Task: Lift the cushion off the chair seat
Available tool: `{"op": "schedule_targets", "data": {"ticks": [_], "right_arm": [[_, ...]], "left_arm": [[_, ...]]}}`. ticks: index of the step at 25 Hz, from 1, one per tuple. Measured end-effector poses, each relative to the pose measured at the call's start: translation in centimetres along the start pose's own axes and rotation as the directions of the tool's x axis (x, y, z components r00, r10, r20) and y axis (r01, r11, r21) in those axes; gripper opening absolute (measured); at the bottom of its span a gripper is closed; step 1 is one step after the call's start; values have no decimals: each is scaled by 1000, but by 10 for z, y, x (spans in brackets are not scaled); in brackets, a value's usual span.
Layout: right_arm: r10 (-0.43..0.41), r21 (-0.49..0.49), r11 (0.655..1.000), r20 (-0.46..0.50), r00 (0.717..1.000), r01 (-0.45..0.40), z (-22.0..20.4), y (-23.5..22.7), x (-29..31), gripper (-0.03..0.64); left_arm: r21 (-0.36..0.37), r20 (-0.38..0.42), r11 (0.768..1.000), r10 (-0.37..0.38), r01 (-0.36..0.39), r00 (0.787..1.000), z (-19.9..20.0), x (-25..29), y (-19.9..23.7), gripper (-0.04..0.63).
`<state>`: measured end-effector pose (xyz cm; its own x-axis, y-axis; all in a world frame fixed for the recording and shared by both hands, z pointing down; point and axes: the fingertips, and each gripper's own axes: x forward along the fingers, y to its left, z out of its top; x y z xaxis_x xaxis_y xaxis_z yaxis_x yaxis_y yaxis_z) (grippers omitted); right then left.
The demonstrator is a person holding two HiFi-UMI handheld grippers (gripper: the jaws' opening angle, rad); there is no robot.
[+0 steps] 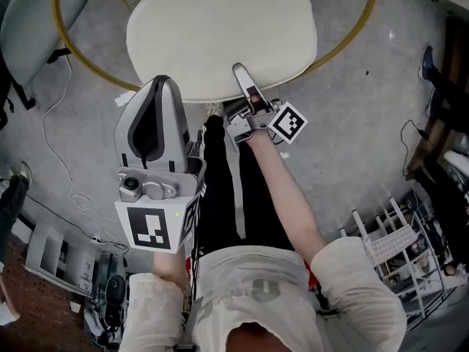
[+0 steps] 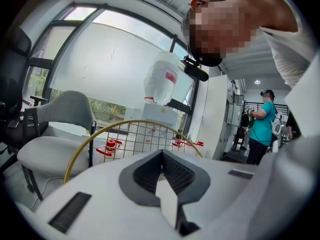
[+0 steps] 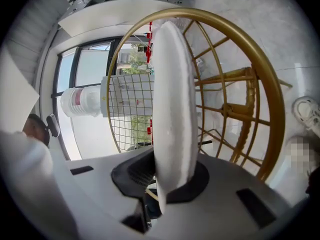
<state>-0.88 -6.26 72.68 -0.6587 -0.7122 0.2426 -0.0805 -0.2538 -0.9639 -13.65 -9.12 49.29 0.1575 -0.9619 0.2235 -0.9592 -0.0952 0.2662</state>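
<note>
Pinching gripper: the right gripper [image 3: 166, 160] has its jaws closed on the near edge of the cushion [image 1: 220, 28]; the dark pads press it from both sides.
Right arm pose: the bare forearm [image 1: 289, 189] is stretched forward from a white short sleeve, and the gripper points ahead and a little down.
Left gripper: the left gripper [image 2: 161, 153] has its jaws pressed together, with nothing between them.
Left hand pose: it is kept close to the body and high, near the head camera, apart from the cushion.
Count of grippers: two, each with one marker cube [image 1: 289, 122].
Count of cushions: one.
Count of chairs: two, the golden wire chair [image 1: 352, 39] and a grey office chair [image 1: 29, 13] at the left.
Count of other persons: one, in a teal shirt [image 2: 262, 121], far in the background.
Cushion look: cream-white, rounded, flat but thick, with a soft fuzzy surface; the right gripper view sees it edge-on.
Cushion place: inside the golden ring of the chair, over the seat, with its near edge in the right jaws.
Floor: grey, with a thin white cable [image 1: 58, 145] at the left.
</note>
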Motion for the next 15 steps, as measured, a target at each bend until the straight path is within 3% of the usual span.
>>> {"op": "schedule_targets", "data": {"ticks": [8, 15], "right_arm": [[27, 2, 1000, 12, 1000, -27, -5, 61, -4, 44], [114, -58, 992, 33, 993, -112, 0, 147, -2, 43]], "left_arm": [[15, 27, 999, -30, 30, 999, 49, -10, -13, 11], [44, 82, 999, -24, 20, 996, 110, -23, -23, 11]]}}
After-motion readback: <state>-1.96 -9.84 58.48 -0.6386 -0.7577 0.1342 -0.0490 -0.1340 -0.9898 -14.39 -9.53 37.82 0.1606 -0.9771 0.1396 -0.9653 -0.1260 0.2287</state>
